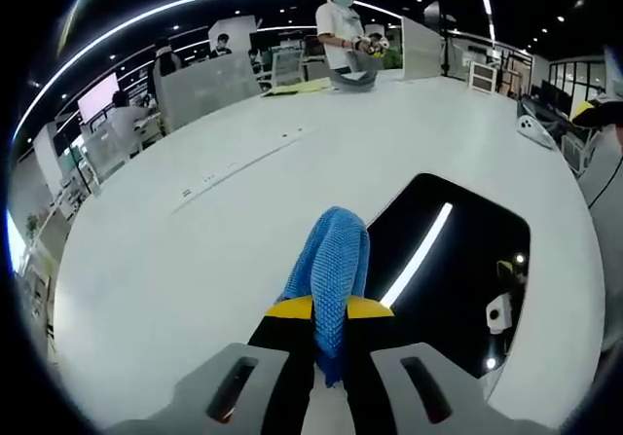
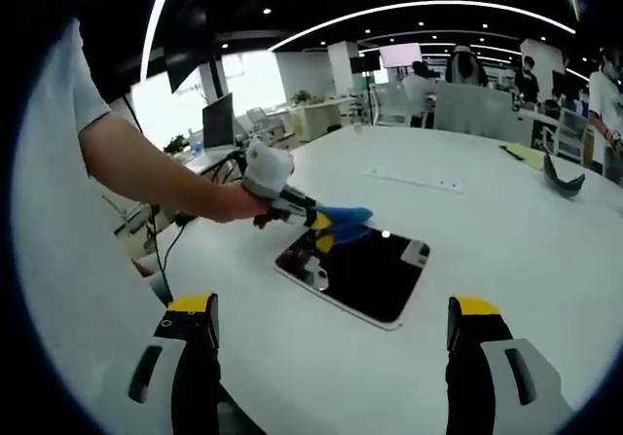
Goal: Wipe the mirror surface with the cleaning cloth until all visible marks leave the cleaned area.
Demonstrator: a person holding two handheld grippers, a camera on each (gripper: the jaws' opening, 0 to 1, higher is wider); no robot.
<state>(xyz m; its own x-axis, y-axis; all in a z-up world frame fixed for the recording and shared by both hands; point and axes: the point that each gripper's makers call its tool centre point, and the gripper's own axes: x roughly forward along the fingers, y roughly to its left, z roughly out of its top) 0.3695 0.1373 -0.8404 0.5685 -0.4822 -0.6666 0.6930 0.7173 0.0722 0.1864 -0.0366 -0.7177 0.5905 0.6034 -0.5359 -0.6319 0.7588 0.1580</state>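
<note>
The left gripper [image 1: 329,330] is clenched on the cloth [image 1: 331,270], a blue knitted fold that stands out past the yellow jaw tips. In the left gripper view the mirror [image 1: 458,270] lies on the white desk [image 1: 195,231] just right of and beyond the cloth, its near-left corner reaching up beside the cloth's free end. In the right gripper view the left gripper [image 2: 316,219] comes in from the left with the cloth [image 2: 346,215] over the mirror's [image 2: 360,270] far-left edge; contact with the glass cannot be confirmed.

The right gripper [image 2: 331,338] is released, jaws wide apart, holding nothing, and sits nearer than the mirror, with bare desk [image 2: 506,211] between.

The mirror is a dark rounded rectangle with a pale rim, its long axis running from near-left to far-right in the left gripper view. Marks on the surface cannot be made out; only ceiling-light reflections show.

Judgement: wiping is at an early stage. The coming stroke turns on the glass lying right of the cloth, so the left gripper, the nearer one, should sweep rightward along the long axis.
</note>
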